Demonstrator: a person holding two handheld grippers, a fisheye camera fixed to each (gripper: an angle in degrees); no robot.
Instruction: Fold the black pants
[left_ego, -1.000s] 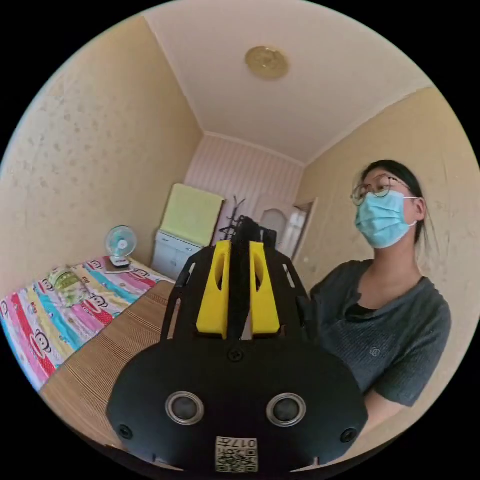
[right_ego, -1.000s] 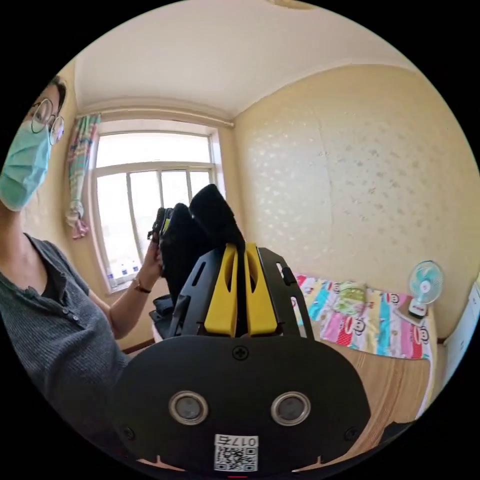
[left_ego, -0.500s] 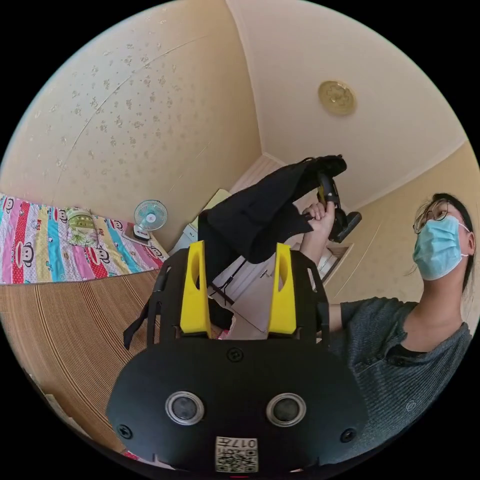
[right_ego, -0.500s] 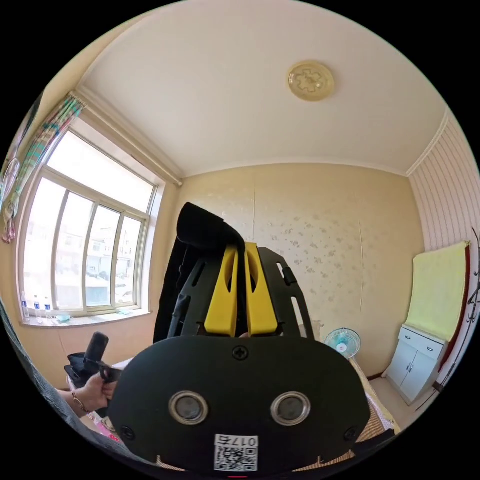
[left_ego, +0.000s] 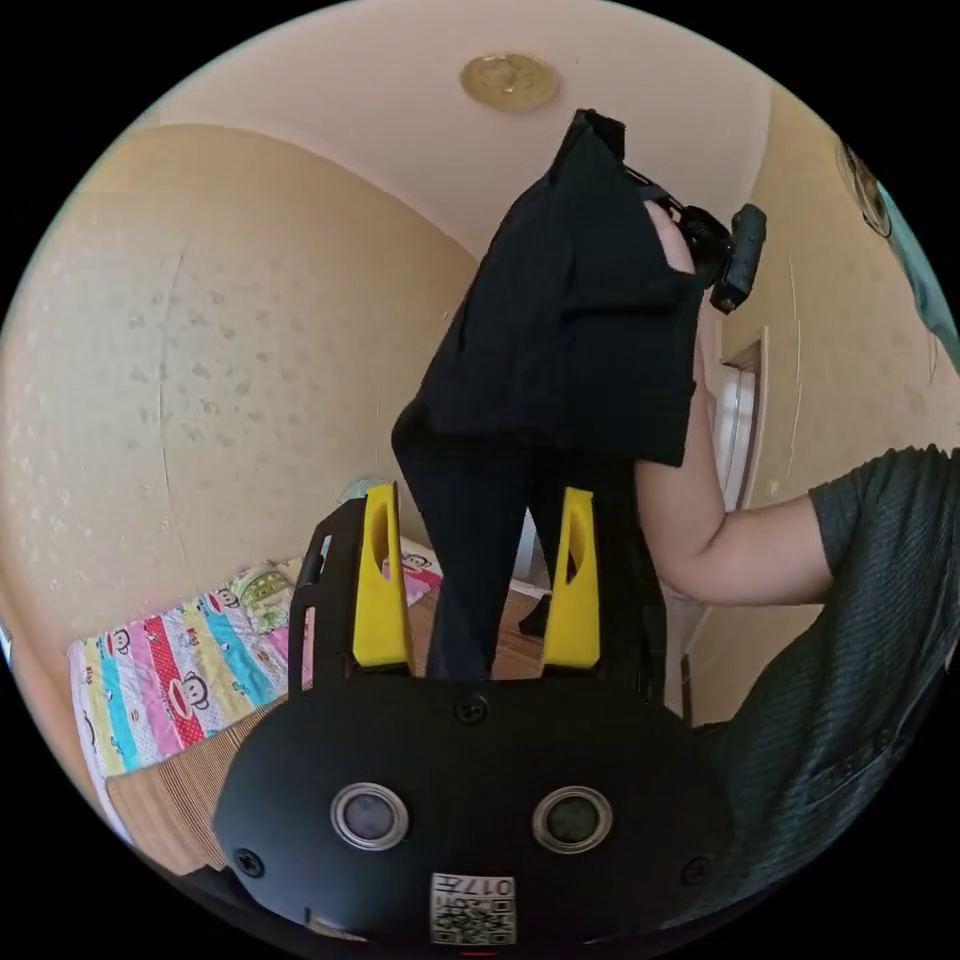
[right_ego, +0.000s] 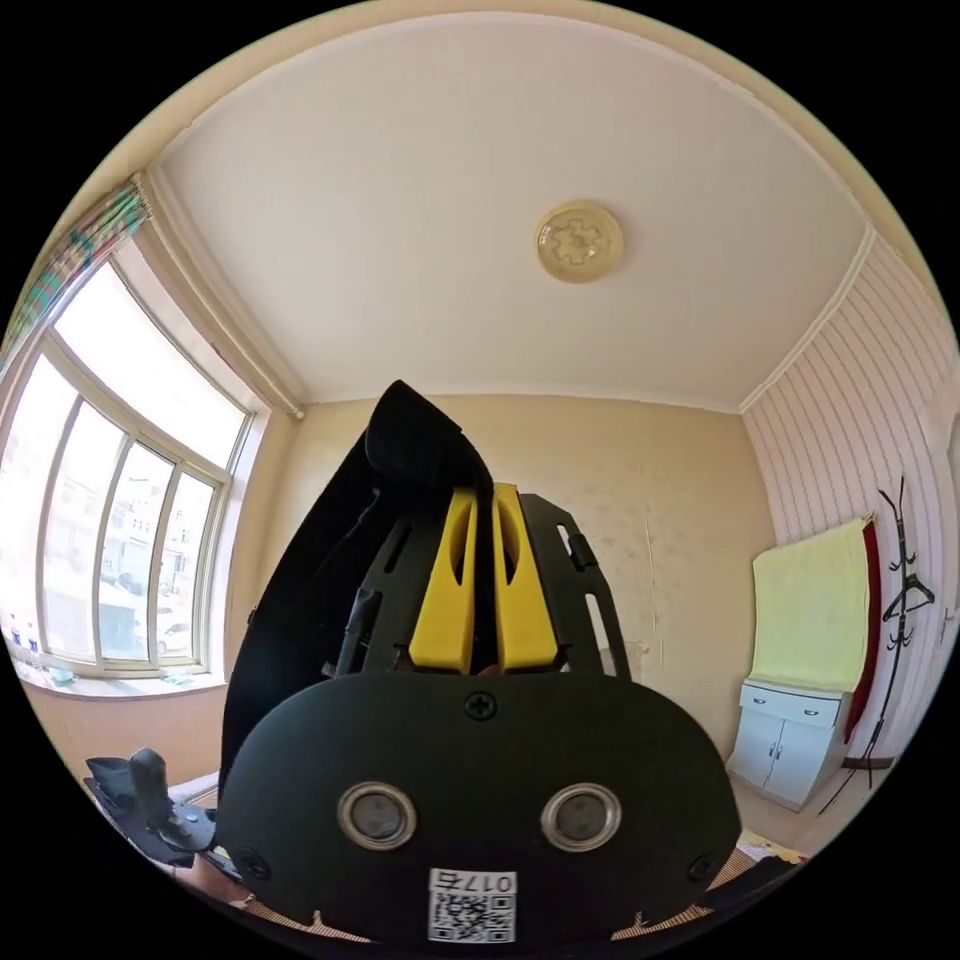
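Note:
The black pants hang down in the left gripper view from the right gripper, which a raised hand holds up near the ceiling. My left gripper is open below them; one pant leg shows between its yellow jaws, which do not press on it. In the right gripper view, my right gripper is shut on a fold of the pants, and the cloth drapes down its left side. The left gripper appears low at the left there.
A bed with a slatted brown mat and a colourful cartoon sheet lies below. The person's arm and grey sleeve are at the right. A window, white cabinet and coat rack line the walls.
My left gripper has let go of the black cloth and opened. The right gripper has lifted the pants high, so they now hang full length; both cameras have swung.

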